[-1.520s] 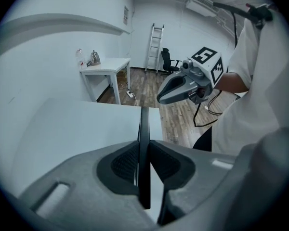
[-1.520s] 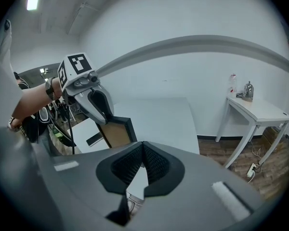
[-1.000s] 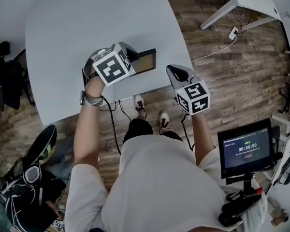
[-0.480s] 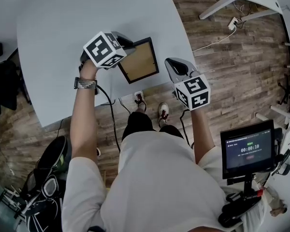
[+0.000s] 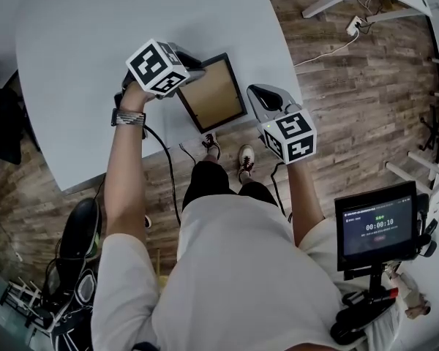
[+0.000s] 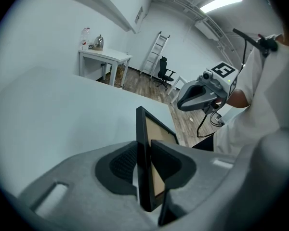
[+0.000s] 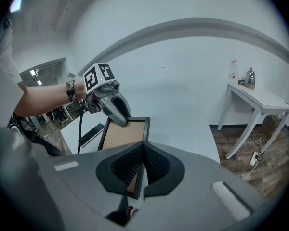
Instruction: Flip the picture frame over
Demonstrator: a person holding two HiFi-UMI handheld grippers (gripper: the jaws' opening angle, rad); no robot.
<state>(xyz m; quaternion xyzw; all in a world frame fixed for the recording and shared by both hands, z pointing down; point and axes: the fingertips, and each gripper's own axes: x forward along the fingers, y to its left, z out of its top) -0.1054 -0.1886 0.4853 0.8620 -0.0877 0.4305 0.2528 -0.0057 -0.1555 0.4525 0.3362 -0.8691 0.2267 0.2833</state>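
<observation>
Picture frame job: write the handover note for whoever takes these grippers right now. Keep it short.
Left gripper: pads on both faces of the picture frame at its far left corner. The jaws have just been opening, so the grip looks close to release.
Right gripper: shut and empty, hovering by the frame's near right corner.
Frame: on the white table near its front edge, brown backing up, flat or close to it.
Done: the flip looks made.
Left: let go, back the left gripper off, and check the frame rests flat.

The left gripper [image 5: 192,70] covers part of the picture frame's [image 5: 215,93] left edge.
</observation>
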